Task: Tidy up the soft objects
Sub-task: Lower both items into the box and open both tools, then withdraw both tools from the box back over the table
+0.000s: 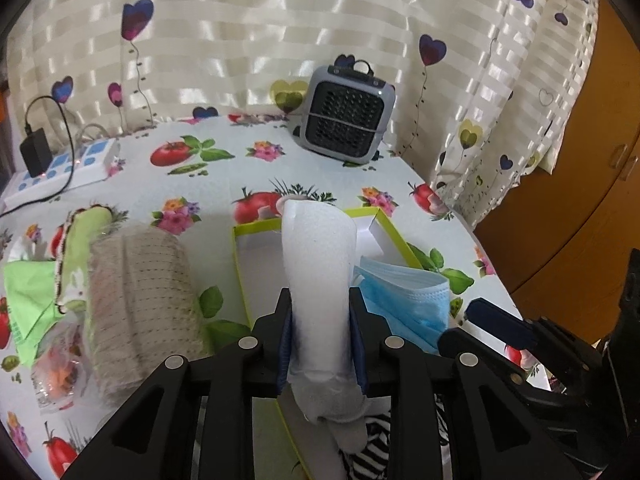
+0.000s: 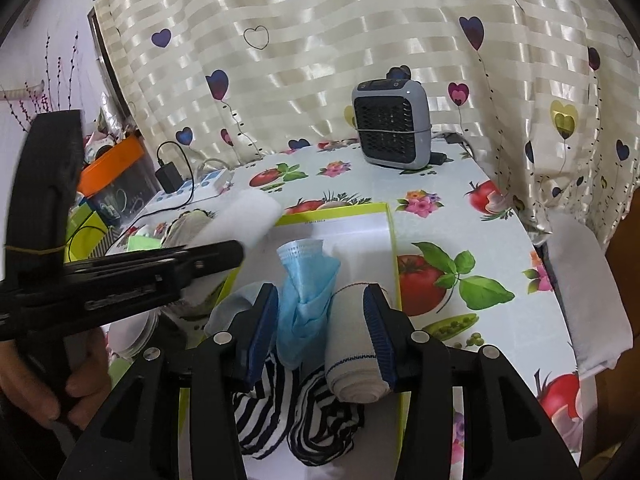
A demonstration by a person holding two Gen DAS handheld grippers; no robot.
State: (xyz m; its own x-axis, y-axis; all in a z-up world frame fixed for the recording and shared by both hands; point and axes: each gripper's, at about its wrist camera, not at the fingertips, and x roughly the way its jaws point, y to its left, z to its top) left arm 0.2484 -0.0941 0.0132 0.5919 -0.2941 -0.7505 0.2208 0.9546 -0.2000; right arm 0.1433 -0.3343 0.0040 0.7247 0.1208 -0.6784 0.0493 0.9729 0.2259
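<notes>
My left gripper point(image 1: 320, 320) is shut on a white sock point(image 1: 318, 264) and holds it over the lime-edged white box point(image 1: 256, 232). The sock also shows in the right wrist view point(image 2: 248, 216), with the left gripper point(image 2: 224, 256) above the box's left edge point(image 2: 332, 216). My right gripper point(image 2: 322, 312) is open above the box; a blue face mask point(image 2: 304, 292) and a rolled white bandage point(image 2: 352, 344) lie between its fingers, untouched as far as I can tell. Black-and-white striped cloth point(image 2: 280, 408) lies in the box. The mask shows in the left view point(image 1: 404, 300).
A beige knit roll point(image 1: 140, 308), green cloth point(image 1: 28, 296) and a plastic-wrapped item point(image 1: 60, 376) lie left of the box. A grey fan heater point(image 1: 346, 116) stands at the back. A power strip with charger point(image 1: 60, 168) sits far left. White cloth point(image 2: 588, 292) lies at the table's right edge.
</notes>
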